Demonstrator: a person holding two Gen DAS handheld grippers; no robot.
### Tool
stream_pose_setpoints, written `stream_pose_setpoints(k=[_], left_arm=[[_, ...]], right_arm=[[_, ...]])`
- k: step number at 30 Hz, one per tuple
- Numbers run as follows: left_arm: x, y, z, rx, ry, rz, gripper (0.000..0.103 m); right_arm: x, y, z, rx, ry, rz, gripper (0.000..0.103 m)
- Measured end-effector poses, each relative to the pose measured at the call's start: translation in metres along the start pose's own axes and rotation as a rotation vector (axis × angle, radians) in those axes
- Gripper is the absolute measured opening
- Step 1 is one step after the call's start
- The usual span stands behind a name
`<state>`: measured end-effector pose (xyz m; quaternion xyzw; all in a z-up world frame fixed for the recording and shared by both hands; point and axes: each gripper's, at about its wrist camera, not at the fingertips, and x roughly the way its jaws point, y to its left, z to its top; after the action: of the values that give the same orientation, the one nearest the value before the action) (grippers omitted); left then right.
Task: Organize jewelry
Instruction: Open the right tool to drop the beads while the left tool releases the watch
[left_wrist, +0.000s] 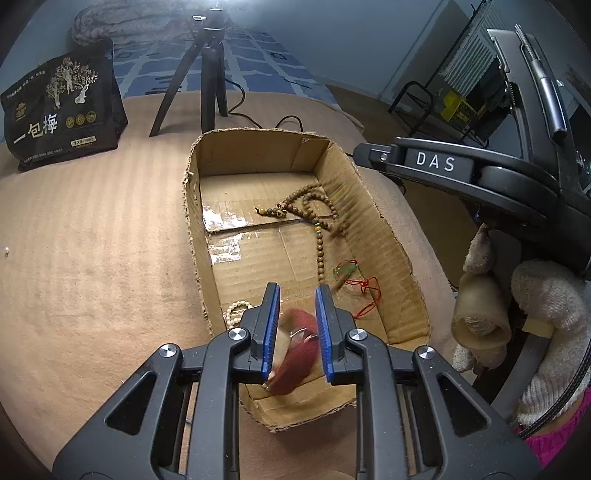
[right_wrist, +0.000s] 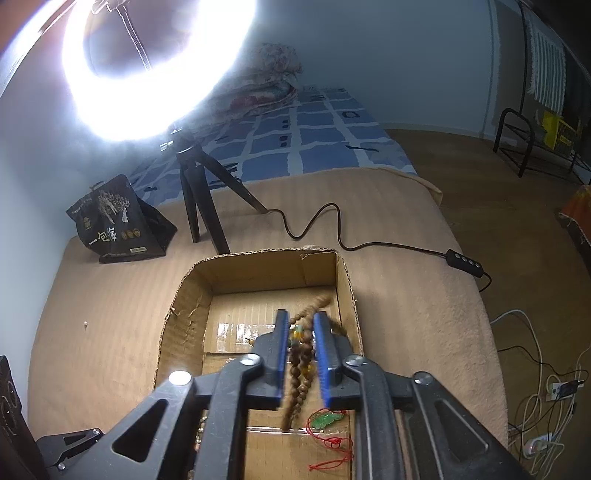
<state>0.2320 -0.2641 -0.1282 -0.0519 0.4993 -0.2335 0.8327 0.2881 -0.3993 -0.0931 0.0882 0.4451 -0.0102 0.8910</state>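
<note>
From my left wrist view I see the left hand-held gripper (left_wrist: 297, 314) with its jaws set narrow around a blurred red, ring-shaped piece (left_wrist: 295, 347) at the near end of the cardboard box (left_wrist: 373, 206); I cannot tell if the pads press on it. This view alone shows a pale bead bracelet (left_wrist: 236, 310) by the box's left wall, the whole brown bead necklace (left_wrist: 314, 214) lying along the right side, and the other tool with a gloved hand (left_wrist: 546, 332). My right wrist view alone shows the ring light (right_wrist: 159, 66), its cable (right_wrist: 332, 229) and floor wires. There the right hand-held gripper (right_wrist: 301, 354) stands slightly parted with blurred brown beads between its pads, loose as far as I can see. A green pendant (right_wrist: 325, 421) on red cord lies on the box floor below.
</note>
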Motion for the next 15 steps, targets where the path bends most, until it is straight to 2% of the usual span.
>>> stream_pose_setpoints(k=[3,5,9,15], left_arm=[[-0.002,0.002,-0.002,0.002,0.003,0.008,0.027],[-0.004,0.002,-0.003,0.01,0.003,0.012,0.027],[-0.013,0.004,-0.005,0.028,-0.007,0.024,0.027],[-0.029,0.012,-0.005,0.027,-0.024,0.042,0.027]], right_arm=[[0.0,0.001,0.0,0.004,0.004,-0.004,0.038],[-0.003,0.002,0.0,0.004,-0.005,-0.016,0.057],[-0.009,0.005,0.001,0.0,-0.014,-0.023,0.06],[-0.022,0.009,0.001,0.007,-0.033,-0.018,0.069]])
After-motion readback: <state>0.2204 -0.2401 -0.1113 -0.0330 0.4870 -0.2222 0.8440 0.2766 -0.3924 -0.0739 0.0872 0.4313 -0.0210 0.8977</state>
